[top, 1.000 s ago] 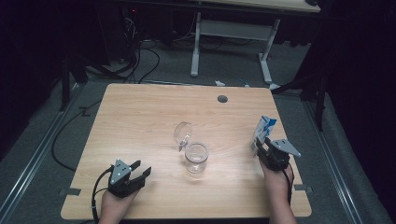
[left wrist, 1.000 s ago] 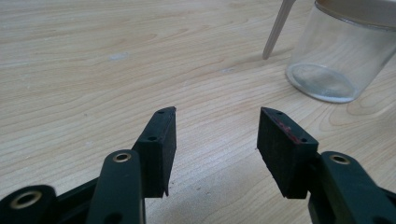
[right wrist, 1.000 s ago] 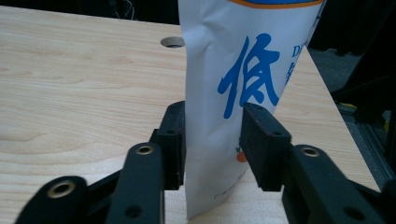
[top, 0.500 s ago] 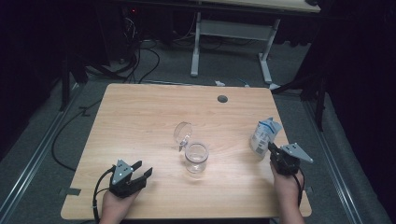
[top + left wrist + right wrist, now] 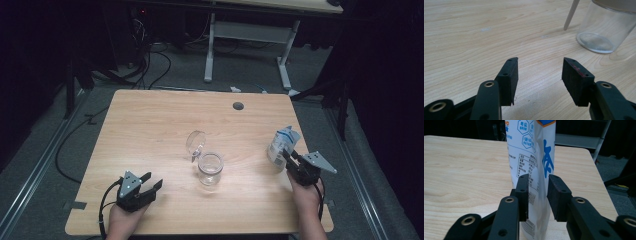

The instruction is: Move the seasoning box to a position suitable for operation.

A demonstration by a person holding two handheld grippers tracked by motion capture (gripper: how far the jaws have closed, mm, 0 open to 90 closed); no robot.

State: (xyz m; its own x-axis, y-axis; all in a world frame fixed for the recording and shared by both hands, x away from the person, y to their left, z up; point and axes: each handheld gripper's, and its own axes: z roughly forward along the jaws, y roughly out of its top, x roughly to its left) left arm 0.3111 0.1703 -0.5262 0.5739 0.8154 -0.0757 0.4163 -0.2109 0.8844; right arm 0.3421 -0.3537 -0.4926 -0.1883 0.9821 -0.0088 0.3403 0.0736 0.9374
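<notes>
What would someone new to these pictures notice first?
A white and blue bag stands upright near the table's right edge, between the jaws of the right hand-held gripper, which have just been opening. At the middle sits a clear glass jar, its lid propped open behind it. The left hand-held gripper waits open at the near left.

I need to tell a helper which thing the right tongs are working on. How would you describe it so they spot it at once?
On the wooden table, look near the right edge, just ahead of the right tongs. There a white pouch with blue print stands upright, its edge between the jaws. The only other thing nearby is a clear glass jar at the table's middle, so the printed pouch is unmistakable.
</notes>
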